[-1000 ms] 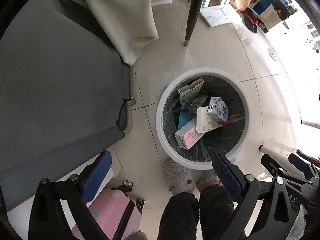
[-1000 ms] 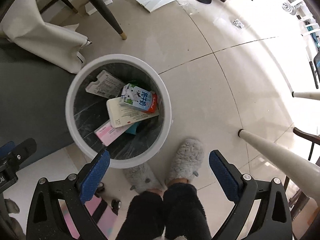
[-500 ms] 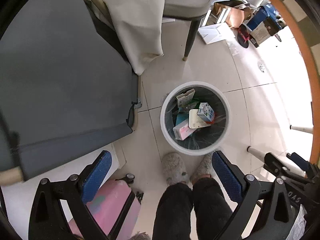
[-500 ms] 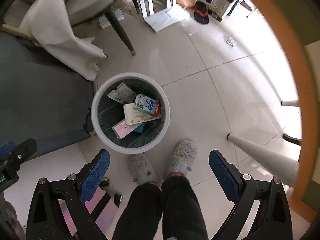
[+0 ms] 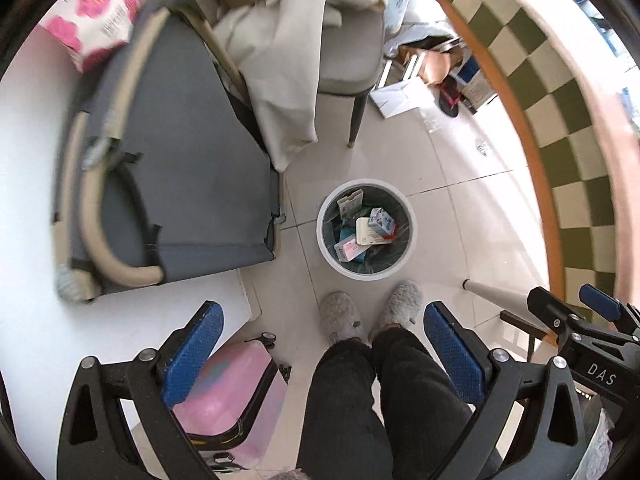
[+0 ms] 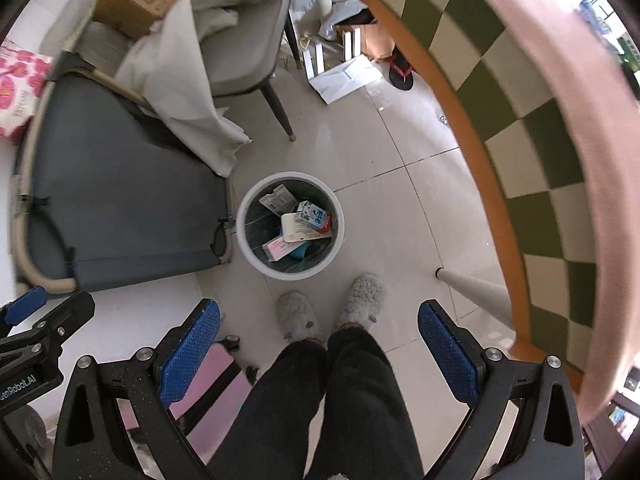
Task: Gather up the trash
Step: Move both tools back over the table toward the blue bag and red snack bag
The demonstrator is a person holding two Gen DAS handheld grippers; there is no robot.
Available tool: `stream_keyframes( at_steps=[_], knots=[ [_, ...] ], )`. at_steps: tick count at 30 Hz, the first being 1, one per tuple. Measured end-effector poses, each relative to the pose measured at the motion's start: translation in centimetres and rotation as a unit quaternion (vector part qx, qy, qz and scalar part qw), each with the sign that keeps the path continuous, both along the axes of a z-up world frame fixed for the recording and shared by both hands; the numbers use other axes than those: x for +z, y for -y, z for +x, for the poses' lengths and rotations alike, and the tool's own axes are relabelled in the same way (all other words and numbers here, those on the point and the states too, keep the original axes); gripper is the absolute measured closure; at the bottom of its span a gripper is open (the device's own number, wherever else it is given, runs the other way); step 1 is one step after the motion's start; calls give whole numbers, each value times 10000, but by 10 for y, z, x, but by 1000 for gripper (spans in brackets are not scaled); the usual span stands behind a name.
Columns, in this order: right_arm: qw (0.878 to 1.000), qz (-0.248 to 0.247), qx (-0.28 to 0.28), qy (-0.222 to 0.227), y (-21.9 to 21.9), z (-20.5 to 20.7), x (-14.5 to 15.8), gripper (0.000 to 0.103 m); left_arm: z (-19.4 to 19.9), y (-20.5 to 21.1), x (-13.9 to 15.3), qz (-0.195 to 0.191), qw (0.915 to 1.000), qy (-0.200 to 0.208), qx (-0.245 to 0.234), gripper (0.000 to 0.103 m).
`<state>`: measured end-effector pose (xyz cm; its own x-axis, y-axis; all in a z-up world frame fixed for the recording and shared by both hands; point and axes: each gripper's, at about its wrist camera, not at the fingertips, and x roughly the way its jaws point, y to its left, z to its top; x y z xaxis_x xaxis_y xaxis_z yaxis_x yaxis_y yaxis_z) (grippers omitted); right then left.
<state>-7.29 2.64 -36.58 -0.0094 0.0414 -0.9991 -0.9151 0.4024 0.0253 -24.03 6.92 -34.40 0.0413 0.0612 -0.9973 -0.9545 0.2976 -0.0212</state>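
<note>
Fingers (image 5: 198, 344) spread, empty; bin (image 5: 326, 254) contents small.

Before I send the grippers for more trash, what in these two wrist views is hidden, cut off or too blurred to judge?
- Bottom of the trash bin: both views, covered by the cartons on top.
- Print on the milk carton: too small to read.
- Pink suitcase: largely behind the left gripper; in the right view, behind the right gripper.
- Checkered table: top cut off by the frame edge, blurred.
- Flowered pack: motion-blurred.
</note>
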Motion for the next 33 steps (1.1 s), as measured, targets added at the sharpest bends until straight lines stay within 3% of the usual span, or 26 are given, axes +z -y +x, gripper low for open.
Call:
stream_keyframes(
  at_steps=[8, 15, 20, 23, 28, 33],
  knots=[
    [9973, 545, -274, -406, 20, 5, 91, 3, 8, 9, 82, 617, 9980, 91, -67, 1],
    [9866, 1141, -1057, -491, 24, 66, 153, 3, 80, -8, 148, 1601, 9858, 175, -483, 0],
    [9733, 1467, -1742, -292, 38, 153, 187, 2, 181, -21, 182, 1789, 9763, 502, -1113, 0],
    [9637, 1500, -2207, -106, 56, 223, 199, 2, 262, -26, 187, 1769, 9709, 518, -1527, 0],
    [9448, 1312, -2994, 232, 90, 363, 204, 2, 402, -36, 178, 1365, 9680, 559, -2028, 0],
    [9259, 777, -3652, 579, 118, 515, 181, 2, 552, -47, 154, 933, 9620, 464, -2522, 0]
  ],
)
